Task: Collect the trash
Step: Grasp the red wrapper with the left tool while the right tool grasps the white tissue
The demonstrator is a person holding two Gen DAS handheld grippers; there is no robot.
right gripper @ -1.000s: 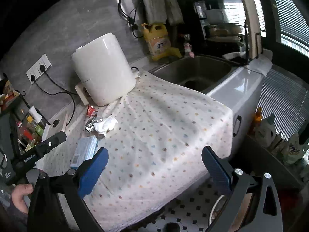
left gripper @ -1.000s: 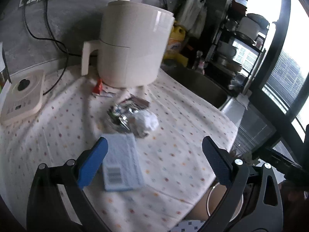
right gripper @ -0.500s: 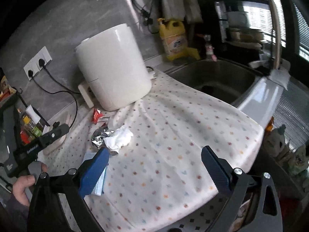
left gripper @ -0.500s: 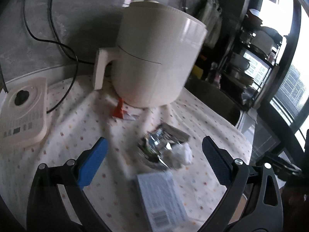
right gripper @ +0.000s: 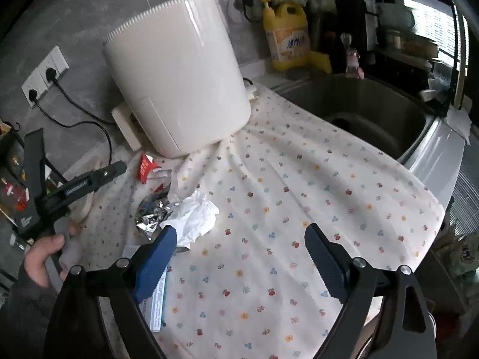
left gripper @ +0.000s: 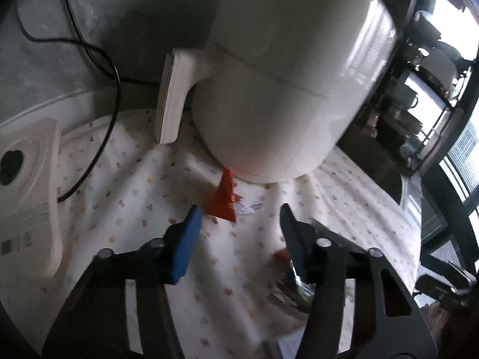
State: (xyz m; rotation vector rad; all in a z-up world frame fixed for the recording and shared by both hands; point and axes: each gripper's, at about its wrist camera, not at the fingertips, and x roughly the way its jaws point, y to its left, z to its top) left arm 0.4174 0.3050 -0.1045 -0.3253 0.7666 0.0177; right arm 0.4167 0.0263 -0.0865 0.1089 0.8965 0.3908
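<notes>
A red wrapper (left gripper: 224, 200) lies on the dotted cloth at the foot of the white air fryer (left gripper: 287, 89); it also shows in the right wrist view (right gripper: 146, 167). My left gripper (left gripper: 239, 224) is open just short of it, jaws either side. Crumpled foil (right gripper: 152, 209) and a white tissue (right gripper: 196, 218) lie together nearer the front, with a pale blue packet (right gripper: 157, 302) beside them. My right gripper (right gripper: 239, 257) is open and empty above the cloth, its left finger over the tissue's edge.
The air fryer (right gripper: 179, 83) stands at the back of the cloth. A white scale (left gripper: 27, 197) and a black cable (left gripper: 101, 89) lie to the left. A steel sink (right gripper: 368, 110) and a yellow detergent bottle (right gripper: 287, 39) are at the right.
My left gripper has moved forward past the foil and packet to the red wrapper and its jaws have narrowed. My right gripper has moved in closer over the cloth.
</notes>
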